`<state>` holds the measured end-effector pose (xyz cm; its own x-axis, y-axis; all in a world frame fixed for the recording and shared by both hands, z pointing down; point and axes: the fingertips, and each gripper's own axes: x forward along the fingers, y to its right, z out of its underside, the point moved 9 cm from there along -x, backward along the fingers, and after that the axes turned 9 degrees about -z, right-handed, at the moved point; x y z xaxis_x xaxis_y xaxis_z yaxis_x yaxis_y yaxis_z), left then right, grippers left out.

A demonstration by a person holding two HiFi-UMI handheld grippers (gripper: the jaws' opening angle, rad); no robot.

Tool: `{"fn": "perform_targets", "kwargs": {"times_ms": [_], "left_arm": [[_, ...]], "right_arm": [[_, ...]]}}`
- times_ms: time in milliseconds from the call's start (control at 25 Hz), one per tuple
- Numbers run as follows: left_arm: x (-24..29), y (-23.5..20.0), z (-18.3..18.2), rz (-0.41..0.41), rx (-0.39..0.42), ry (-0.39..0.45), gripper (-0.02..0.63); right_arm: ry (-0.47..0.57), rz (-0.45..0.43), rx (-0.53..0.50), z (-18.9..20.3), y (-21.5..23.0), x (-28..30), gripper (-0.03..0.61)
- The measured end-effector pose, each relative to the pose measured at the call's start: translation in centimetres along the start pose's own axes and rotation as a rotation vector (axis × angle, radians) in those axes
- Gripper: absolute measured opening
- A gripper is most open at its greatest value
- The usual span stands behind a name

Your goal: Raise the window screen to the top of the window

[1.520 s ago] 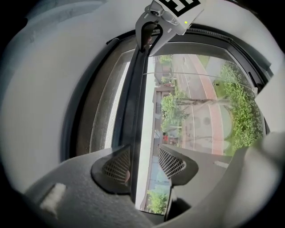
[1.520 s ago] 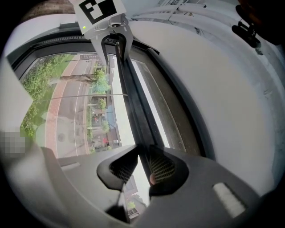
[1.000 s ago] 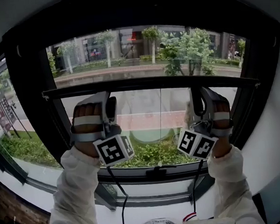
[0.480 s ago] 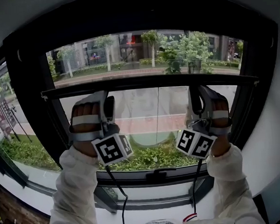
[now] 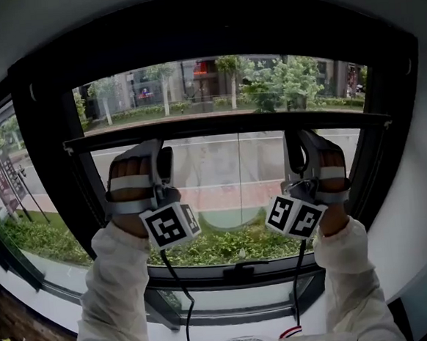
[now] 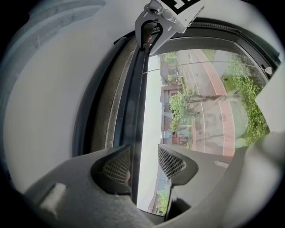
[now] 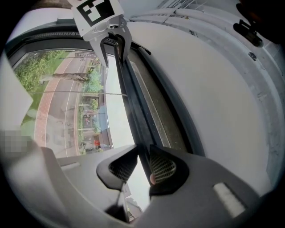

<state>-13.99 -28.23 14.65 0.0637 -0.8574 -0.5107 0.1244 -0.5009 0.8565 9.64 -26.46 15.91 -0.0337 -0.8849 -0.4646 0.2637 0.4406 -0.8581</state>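
In the head view, you are holding the left gripper [image 5: 159, 150] and the right gripper [image 5: 297, 141] up at the screen bar [image 5: 225, 126], which is sitting partway up the window, below the frame's top [image 5: 210, 37]. In the left gripper view, the jaws are standing wide, the bar [image 6: 136, 111] lying against one pad only. In the right gripper view, the nearly closed jaws are pinching the bar [image 7: 133, 116].

Daylight is flooding in through the window [image 5: 222, 92].
Beyond the left gripper [image 6: 144, 162] and right gripper [image 7: 142, 167], glass is glaring, the screen bar [image 5: 225, 126] is silhouetting dark, and the views' edges are bending.
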Motion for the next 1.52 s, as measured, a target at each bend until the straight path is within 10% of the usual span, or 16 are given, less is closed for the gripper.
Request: {"fn": "perform_targets", "kwargs": {"times_ms": [1520], "left_arm": [[5.5,-7.3,-0.7,-0.163,0.002,-0.020,0.190]], "right_arm": [[0.054,0.150,-0.014,-1.6,7.0,4.9,0.080]]}}
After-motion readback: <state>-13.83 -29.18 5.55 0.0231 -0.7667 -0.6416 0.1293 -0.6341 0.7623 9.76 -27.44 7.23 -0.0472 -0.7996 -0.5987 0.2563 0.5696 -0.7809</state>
